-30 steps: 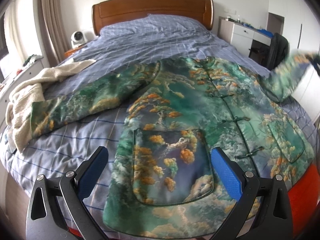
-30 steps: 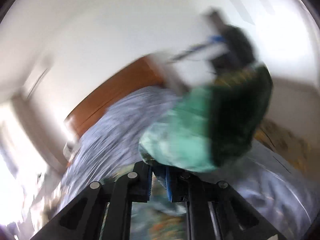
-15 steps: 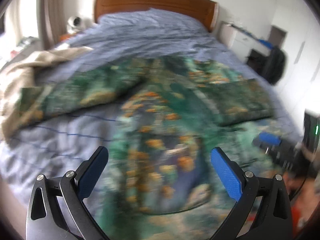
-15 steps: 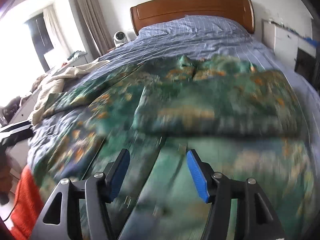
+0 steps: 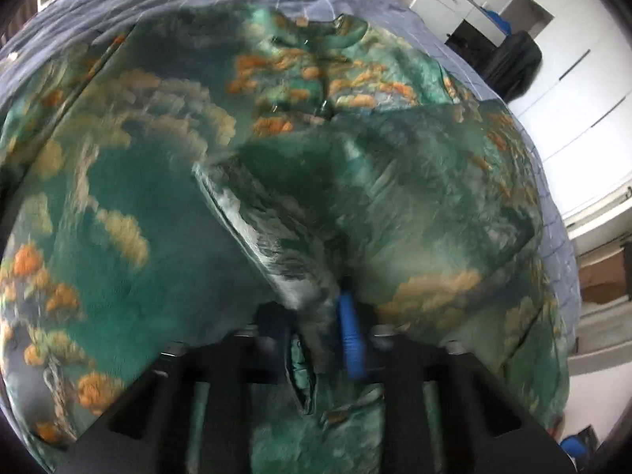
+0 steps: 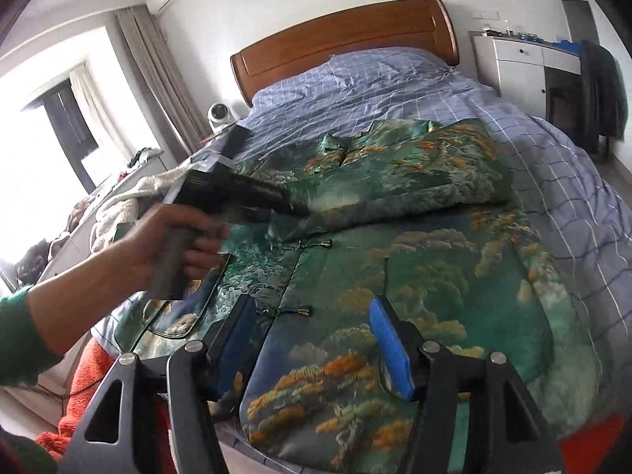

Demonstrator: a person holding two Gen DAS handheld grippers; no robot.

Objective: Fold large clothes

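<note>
A large green satin jacket printed with orange trees and pale clouds lies face-up across the bed with the blue checked cover, collar toward the wooden headboard. One sleeve is laid flat across the chest.

The left tool is closed on a bunched ridge of the jacket's fabric at the cuff end of that sleeve — its blue pads sit nearly together with cloth pinched between them. In the right wrist view the person's hand grips this tool's handle low over the garment's middle. The right tool hovers above the lower hem, fingers spread wide with nothing between them.

The step in hand looks like placing or tidying that folded sleeve. To do it well, I would keep the grip shallow, taking only the sleeve layer and not the front panel beneath, and draw the cuff straight across so the sleeve's edge runs parallel to the knotted button placket. The satin probably slides easily, so a slow pull and a clean release should prevent the fold creeping. The free right tool could press the hem to stop the body shifting — then the other sleeve, not clearly seen here, likely needs the same treatment.
</note>
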